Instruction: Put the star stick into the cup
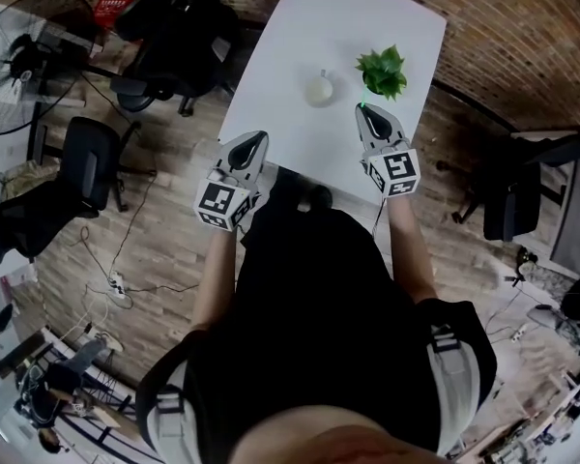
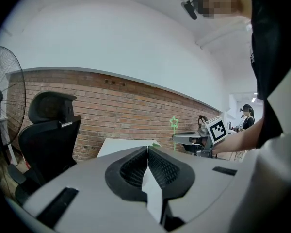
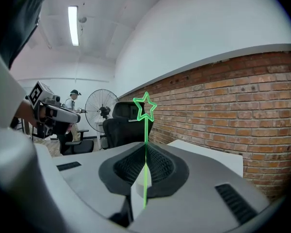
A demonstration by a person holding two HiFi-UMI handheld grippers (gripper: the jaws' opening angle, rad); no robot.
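Note:
A green star stick [image 3: 145, 130] stands upright between the jaws of my right gripper [image 3: 145, 147], its star tip above the fingertips. In the head view my right gripper [image 1: 364, 110] hovers over the white table [image 1: 300, 37], to the right of and nearer than a small white cup [image 1: 319, 89]. My left gripper [image 1: 259, 138] is held at the table's near left edge, shut with nothing between its jaws [image 2: 148, 149]. In the left gripper view the star stick [image 2: 174, 126] rises from the right gripper [image 2: 203, 139]. The cup is in neither gripper view.
A small green potted plant [image 1: 382, 71] stands on the table just beyond the right gripper. Black office chairs [image 1: 92, 167] and a standing fan [image 1: 24, 61] are on the wooden floor to the left, with cables. A brick wall [image 3: 233, 101] runs behind the table.

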